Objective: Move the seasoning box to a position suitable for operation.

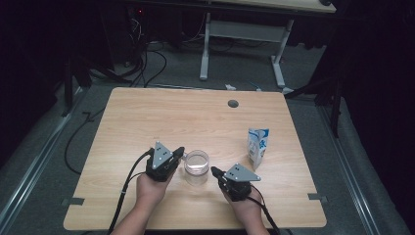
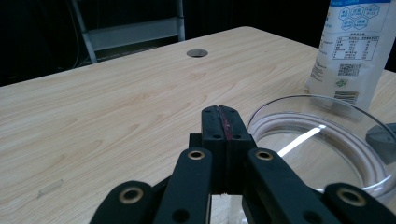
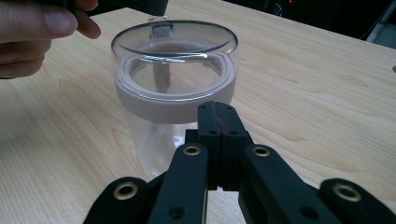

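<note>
A clear glass jar (image 1: 196, 167) with a pale band under its rim stands upright near the table's front middle. My left gripper (image 1: 180, 152) sits just left of the jar, jaws pressed together with nothing between them, tips by the rim (image 2: 322, 135). My right gripper (image 1: 214, 171) lies to the jar's right, also shut and empty, its tips close to the jar's wall (image 3: 175, 93). A white and blue milk carton (image 1: 257, 146) stands upright to the right of the jar, beyond it in the left gripper view (image 2: 352, 46).
The wooden table (image 1: 161, 117) has a round cable hole (image 1: 233, 103) near its far edge. A hand (image 3: 37, 32) holding the other gripper appears at the upper left of the right gripper view. Desk legs and cables lie on the floor behind.
</note>
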The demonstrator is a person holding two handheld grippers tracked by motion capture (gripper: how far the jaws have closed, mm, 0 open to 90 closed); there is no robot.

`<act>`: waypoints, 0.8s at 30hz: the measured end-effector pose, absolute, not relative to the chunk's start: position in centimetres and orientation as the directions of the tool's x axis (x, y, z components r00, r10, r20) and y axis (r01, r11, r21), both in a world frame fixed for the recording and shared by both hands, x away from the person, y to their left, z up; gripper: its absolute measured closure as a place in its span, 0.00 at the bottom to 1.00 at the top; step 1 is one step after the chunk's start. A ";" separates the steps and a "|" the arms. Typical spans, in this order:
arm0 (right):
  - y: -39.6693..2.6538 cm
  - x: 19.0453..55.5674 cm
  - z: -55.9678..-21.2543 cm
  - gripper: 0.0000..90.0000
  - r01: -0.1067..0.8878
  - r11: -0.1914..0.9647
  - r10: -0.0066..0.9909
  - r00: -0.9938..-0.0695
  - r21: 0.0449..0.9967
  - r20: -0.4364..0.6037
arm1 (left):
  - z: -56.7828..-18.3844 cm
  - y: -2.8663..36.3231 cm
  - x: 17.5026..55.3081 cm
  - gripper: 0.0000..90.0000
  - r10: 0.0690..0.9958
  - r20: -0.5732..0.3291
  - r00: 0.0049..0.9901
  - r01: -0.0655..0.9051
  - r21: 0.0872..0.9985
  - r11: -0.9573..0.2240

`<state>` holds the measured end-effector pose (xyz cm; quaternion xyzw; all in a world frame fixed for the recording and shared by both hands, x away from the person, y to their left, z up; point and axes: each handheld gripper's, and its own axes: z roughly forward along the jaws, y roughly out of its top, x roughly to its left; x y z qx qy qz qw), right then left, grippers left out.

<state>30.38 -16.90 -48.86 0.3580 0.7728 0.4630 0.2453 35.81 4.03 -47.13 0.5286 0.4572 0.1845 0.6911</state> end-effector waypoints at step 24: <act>-16.5 30.2 -48.7 1.00 0.309 0.316 0.773 -0.632 0.897 -0.055 | -47.2 4.1 35.8 1.00 0.733 -0.445 0.514 0.225 0.895 0.385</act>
